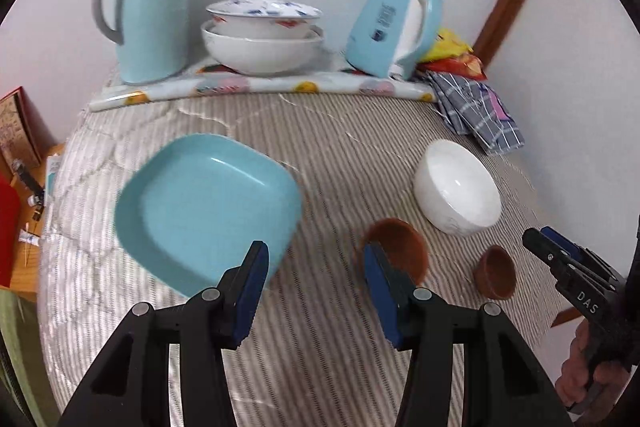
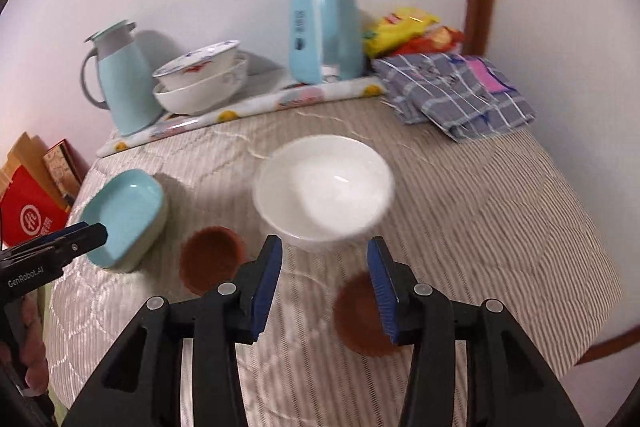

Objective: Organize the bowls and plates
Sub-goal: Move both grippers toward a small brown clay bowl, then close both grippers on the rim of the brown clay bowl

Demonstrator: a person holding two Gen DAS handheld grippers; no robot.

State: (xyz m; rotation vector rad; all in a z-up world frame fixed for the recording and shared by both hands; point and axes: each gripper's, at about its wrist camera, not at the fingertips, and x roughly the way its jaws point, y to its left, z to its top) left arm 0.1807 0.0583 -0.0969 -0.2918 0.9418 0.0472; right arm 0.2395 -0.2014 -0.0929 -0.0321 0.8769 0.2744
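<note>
Judging by the layout, the sorting is between pickups: both the left gripper (image 1: 316, 269) and right gripper (image 2: 325, 263) hover part-open and empty over the striped worktop (image 1: 320, 139). Loose on it lie the blue square plate (image 1: 208, 207), white bowl (image 2: 324, 187) and two small brown bowls (image 2: 210, 257); next comes a rim grasp toward the stacked bowls (image 1: 262, 37) by the white wall.

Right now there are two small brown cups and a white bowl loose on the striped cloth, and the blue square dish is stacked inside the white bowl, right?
Not quite. The blue square dish sits alone on the striped cloth, apart from the white bowl, as the left wrist view shows.
</note>
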